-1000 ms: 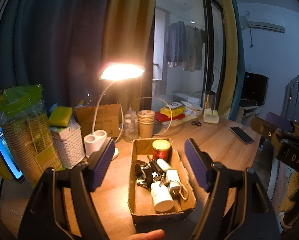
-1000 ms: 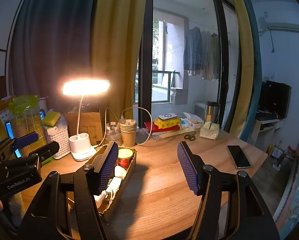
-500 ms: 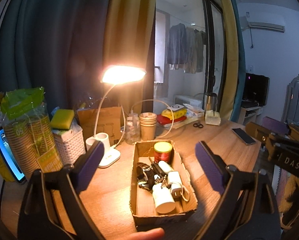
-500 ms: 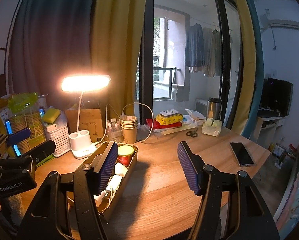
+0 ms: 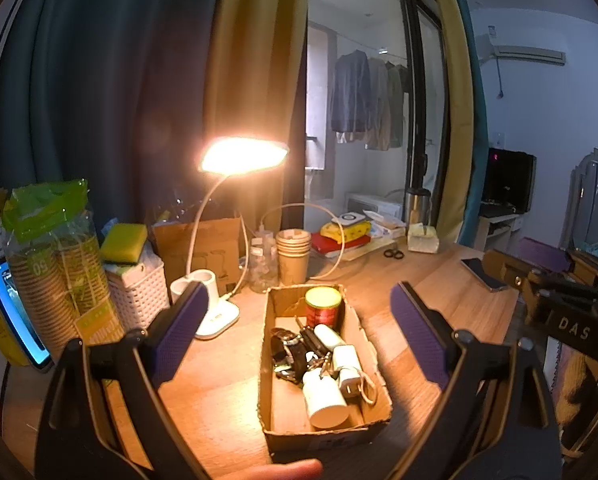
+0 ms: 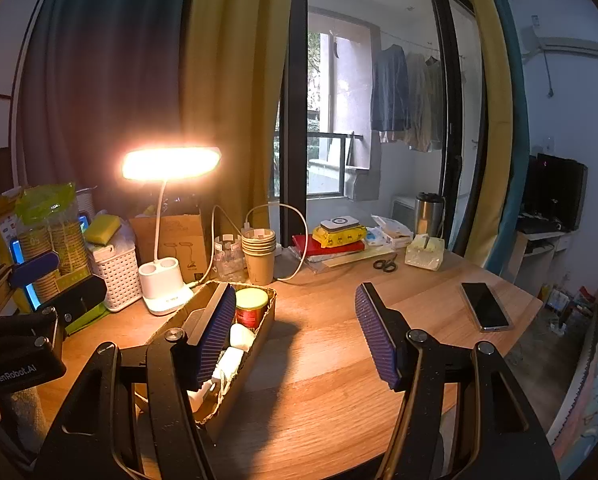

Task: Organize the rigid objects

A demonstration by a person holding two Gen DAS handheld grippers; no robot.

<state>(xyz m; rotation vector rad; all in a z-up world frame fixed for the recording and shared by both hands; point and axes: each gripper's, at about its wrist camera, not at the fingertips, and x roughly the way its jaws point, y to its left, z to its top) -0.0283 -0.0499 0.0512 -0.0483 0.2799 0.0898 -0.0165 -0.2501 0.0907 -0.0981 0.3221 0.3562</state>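
two wide left fingers (image 5: pixel 181 330) flanking cardboard box (image 5: pixel 327 426)

A lived-in home, likely a bedroom or studio. Ahead of the grippers a wooden desk (image 6: pixel 339 360) carries a lit lamp (image 6: pixel 171 164), paper cups (image 6: pixel 259 256) and a phone (image 6: pixel 485 306). Beyond hang curtains (image 6: pixel 227 80) and laundry (image 6: pixel 407 100) on a balcony; to the right, an air conditioner (image 6: pixel 571 46).

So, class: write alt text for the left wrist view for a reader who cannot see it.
An open left gripper frames a cardboard box on a wooden table, holding a red can, chargers and keys. A lit desk lamp glows behind.
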